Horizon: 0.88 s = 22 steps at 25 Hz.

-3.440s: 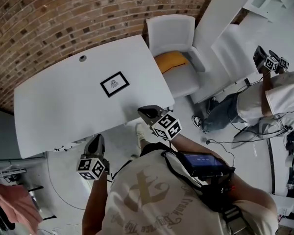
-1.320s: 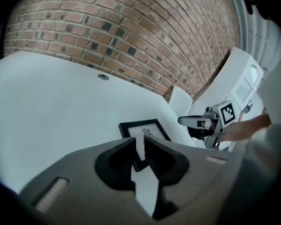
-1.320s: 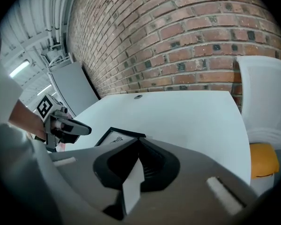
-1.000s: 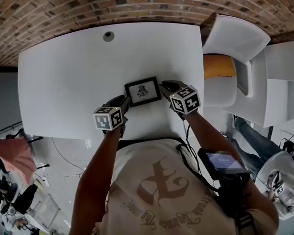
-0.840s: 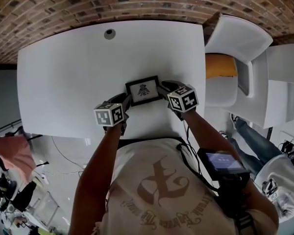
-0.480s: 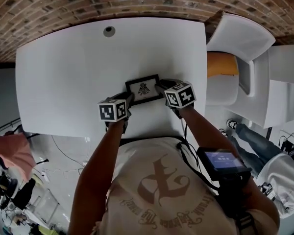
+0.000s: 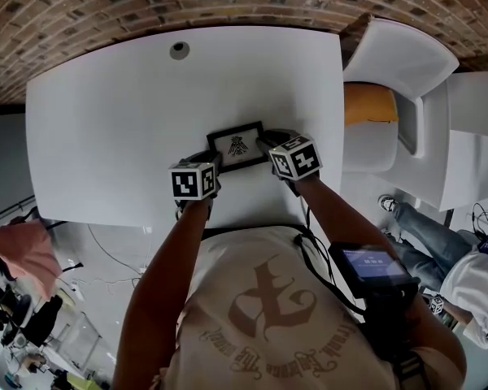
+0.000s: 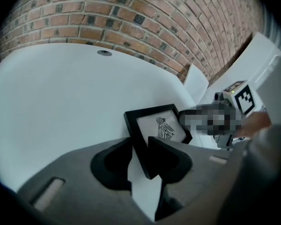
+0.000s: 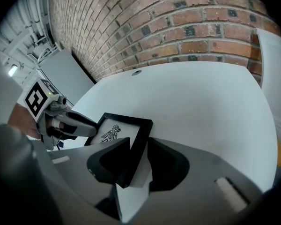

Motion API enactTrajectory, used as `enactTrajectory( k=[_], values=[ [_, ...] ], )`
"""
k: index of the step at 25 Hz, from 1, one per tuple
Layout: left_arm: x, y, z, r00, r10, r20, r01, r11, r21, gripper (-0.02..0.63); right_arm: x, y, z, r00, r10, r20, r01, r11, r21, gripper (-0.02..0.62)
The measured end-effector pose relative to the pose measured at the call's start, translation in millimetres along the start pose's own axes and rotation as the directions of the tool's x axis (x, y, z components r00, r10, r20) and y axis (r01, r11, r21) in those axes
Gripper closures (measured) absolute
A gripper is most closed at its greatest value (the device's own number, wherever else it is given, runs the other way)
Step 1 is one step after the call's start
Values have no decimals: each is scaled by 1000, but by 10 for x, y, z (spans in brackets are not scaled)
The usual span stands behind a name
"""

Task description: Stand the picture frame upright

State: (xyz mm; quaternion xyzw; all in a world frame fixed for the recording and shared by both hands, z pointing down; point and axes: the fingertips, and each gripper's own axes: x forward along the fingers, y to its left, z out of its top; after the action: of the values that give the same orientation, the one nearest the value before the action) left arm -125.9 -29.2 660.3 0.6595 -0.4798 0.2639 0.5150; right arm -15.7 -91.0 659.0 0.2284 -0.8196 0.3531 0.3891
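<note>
Since a second ago both marker cubes have drawn in closer to the picture frame (image 7: 237,145), which now sits a touch farther across the white table (image 7: 106,96). It lies face up near the table's near edge, its long axis running left to right.

The left hand-held gripper (image 7: 214,159) has the frame's left short side between its jaws. The right hand-held gripper (image 7: 267,142) has the right short side. Both pairs of jaws are closing, and the pads look pressed on the black moulding. Whether the frame has left the table I cannot tell.

Each hand-held gripper holds one end, neither nearer than the other. Standing the frame up should therefore mean turning both together about that left-right axis, so it does not twist.
</note>
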Motion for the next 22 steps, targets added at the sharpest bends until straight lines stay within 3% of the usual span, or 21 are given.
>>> enactTrajectory(
  k=[6, 22],
  values=[
    [13, 16, 3, 999, 38, -6, -39, 999, -29, 497, 20, 24, -13, 1000, -12, 5, 12, 1000, 13, 486],
    [-10, -76, 48, 999, 33, -6, -32, 999, 38, 503, -98, -12, -21, 996, -60, 65, 57, 997, 46, 497]
  ],
)
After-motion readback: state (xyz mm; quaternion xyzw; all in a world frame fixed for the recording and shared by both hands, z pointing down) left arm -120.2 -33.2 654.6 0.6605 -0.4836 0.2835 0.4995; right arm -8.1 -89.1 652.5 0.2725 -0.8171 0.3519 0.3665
